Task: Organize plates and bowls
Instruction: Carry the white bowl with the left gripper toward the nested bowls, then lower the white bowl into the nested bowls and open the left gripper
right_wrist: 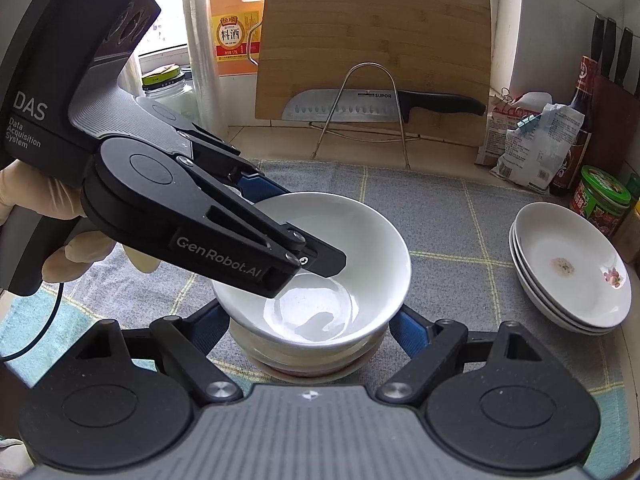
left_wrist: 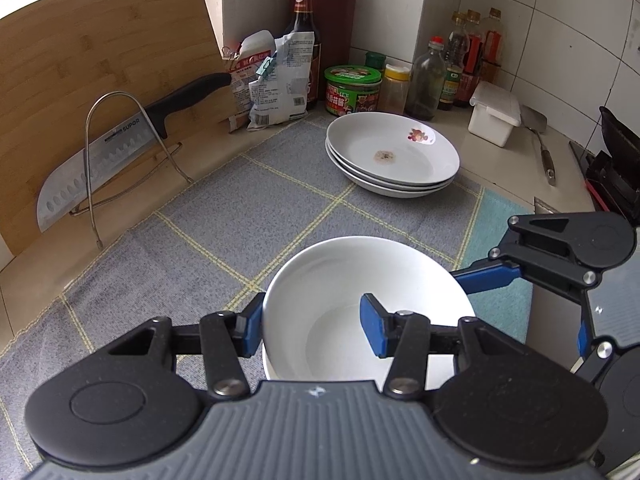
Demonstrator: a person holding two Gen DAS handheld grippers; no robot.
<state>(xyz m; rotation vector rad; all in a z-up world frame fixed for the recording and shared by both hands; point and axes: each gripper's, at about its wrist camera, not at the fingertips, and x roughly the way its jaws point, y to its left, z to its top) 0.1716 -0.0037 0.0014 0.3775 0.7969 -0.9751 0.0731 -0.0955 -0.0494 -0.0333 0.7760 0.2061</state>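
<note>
Left wrist view had the left gripper (left_wrist: 314, 330) clamped on the near rim of the white bowl (left_wrist: 360, 280), one blue pad outside the wall, the other inside, and that was a firm pinch on the rim. Over on the right wrist view, the right gripper (right_wrist: 306, 320) straddled the base of the same bowl (right_wrist: 340, 240), blue pads flanking the lower wall; whether they actually pressed on it could not be told from there. The bowl sat on the checked mat (left_wrist: 240, 208), nested on top of at least one more bowl (the edges beneath were hard to count).

Glazed ceramic, by the look of it: stiff, slick, breakable, and with some weight once stacked. My call was that the rim pinch was fair for one bowl, but a two-sided hold low on the wall would be safer for a stack.

Counting up: three plates in the plate stack (left_wrist: 394, 156), well apart toward the back right, top one carrying a brown smear. One gloved hand (right_wrist: 24, 208) showed, holding the left tool.
</note>
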